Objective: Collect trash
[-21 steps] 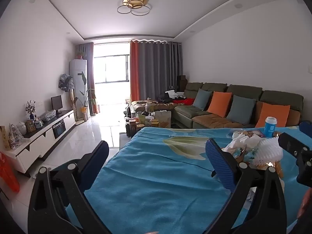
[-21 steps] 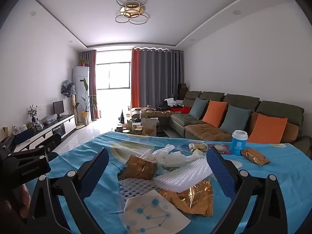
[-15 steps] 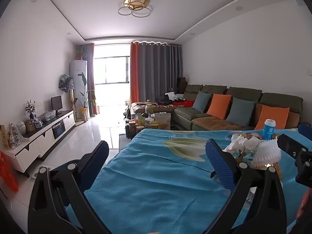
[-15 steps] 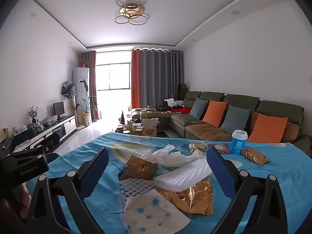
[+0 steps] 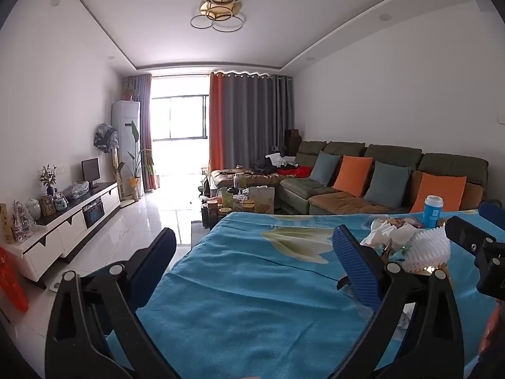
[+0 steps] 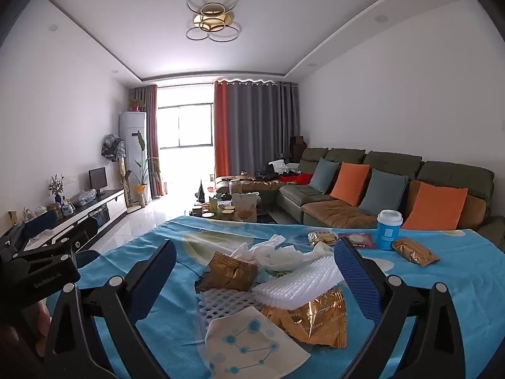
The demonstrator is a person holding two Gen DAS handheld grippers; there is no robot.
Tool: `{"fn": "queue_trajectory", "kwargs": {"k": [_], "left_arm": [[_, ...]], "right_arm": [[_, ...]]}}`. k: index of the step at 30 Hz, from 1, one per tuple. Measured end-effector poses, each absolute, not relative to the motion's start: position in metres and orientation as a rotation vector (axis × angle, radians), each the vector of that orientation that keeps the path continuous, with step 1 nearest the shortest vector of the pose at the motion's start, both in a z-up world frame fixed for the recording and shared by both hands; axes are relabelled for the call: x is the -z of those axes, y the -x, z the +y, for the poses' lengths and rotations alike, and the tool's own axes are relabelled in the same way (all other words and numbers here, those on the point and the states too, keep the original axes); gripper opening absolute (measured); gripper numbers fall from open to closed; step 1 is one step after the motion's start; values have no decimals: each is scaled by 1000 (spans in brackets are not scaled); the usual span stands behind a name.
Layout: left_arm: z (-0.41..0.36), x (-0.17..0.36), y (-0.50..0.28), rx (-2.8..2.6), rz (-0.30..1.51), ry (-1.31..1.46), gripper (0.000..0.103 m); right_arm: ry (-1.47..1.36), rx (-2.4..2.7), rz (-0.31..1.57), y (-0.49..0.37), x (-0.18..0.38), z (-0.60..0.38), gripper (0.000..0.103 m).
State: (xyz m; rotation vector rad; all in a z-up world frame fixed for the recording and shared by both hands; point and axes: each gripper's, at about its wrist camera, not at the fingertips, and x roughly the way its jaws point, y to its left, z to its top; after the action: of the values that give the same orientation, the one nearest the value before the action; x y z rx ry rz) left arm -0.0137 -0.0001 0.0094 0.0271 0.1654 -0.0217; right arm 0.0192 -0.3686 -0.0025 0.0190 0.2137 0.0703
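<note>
A heap of trash lies on the blue tablecloth (image 6: 442, 281): a gold wrapper (image 6: 230, 273), crumpled white tissue (image 6: 277, 254), white foam netting (image 6: 300, 281), a second gold wrapper (image 6: 315, 319) and a white paper with blue dots (image 6: 252, 344). My right gripper (image 6: 254, 271) hovers wide open just before this heap, nothing between its fingers. My left gripper (image 5: 252, 252) stands open over bare cloth (image 5: 246, 300), left of the heap; the foam netting (image 5: 430, 248) and tissue (image 5: 386, 232) show at its right. A blue cup (image 6: 389, 229) and another gold packet (image 6: 415, 252) sit farther right.
Small packets (image 6: 322, 238) lie behind the heap. A sofa with orange and grey cushions (image 6: 378, 186) runs along the right wall. A cluttered coffee table (image 5: 240, 202) stands beyond the cloth's far edge. A white TV cabinet (image 5: 63, 224) lines the left wall across the tiled floor.
Both views have tilted up very slightly; the heap and the grippers keep their places and both stay open.
</note>
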Motion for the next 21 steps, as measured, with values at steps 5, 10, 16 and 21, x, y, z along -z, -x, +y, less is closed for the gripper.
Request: {"fn": "queue_trajectory", "kwargs": {"k": [5, 10, 16, 21], "left_arm": [[-1, -8, 12, 22, 163, -27, 98], [-1, -8, 13, 23, 162, -27, 98], [-1, -8, 13, 22, 162, -27, 98], [-1, -8, 13, 23, 162, -26, 98]], "right_arm": [[-23, -71, 215, -19, 3, -370, 97], [-24, -72, 216, -19, 3, -370, 97], [-27, -73, 218, -19, 3, -371, 97], [-30, -72, 218, -19, 3, -372, 97]]}}
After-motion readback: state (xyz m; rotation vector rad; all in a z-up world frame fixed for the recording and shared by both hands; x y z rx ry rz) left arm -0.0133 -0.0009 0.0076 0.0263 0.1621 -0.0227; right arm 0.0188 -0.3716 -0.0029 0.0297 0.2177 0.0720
